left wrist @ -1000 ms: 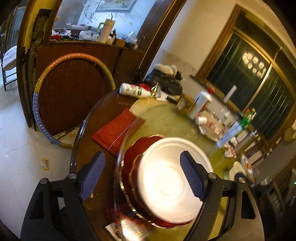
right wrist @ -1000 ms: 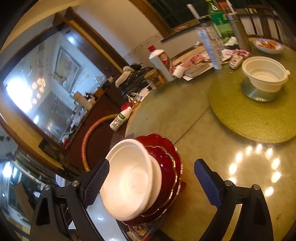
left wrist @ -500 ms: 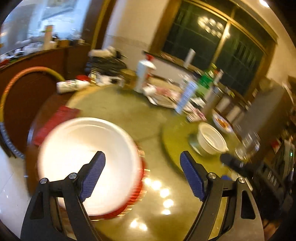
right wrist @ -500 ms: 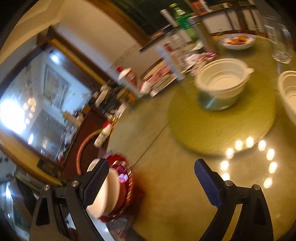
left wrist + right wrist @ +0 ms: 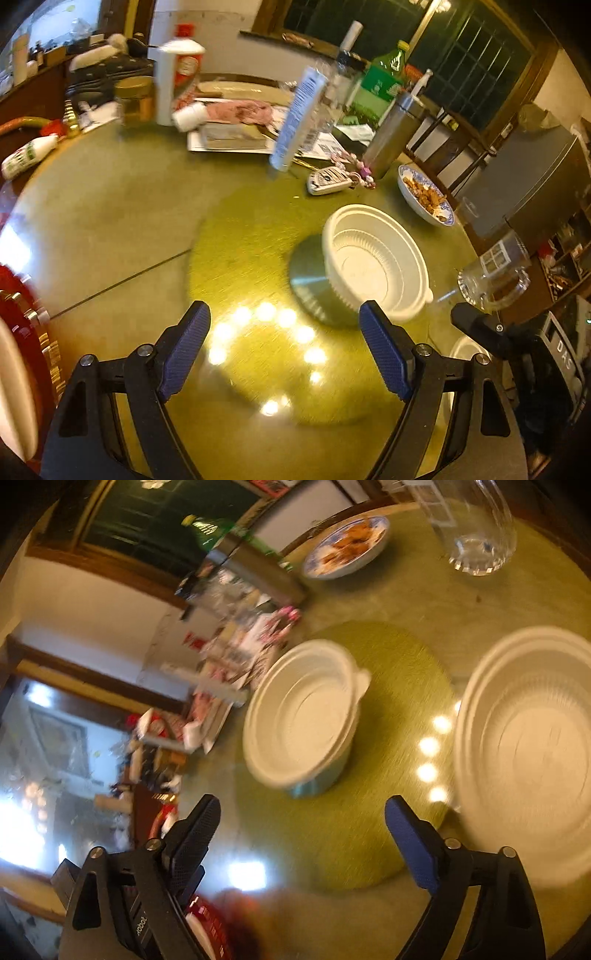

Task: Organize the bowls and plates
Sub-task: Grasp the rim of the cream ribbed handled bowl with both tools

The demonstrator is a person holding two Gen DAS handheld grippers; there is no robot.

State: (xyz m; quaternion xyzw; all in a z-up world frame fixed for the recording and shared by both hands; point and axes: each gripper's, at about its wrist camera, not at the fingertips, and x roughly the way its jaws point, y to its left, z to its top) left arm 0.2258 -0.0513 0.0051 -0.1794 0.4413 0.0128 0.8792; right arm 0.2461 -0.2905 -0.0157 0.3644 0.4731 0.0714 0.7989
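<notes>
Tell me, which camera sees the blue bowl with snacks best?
The left wrist view: the blue-patterned bowl looks sharper there, its food visible. The right wrist view shows it too, but blurred, near the top.

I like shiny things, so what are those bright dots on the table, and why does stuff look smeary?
Left wrist view: the dots are lamp glare mirrored in the glossy table; bottles at the back are smeared and the edges bend like a fishbowl. Right wrist view: blurrier, both white bowls look streaked, with glare dots between them.

Bare mat ahead; white bowl, glass mug rightward.
</notes>
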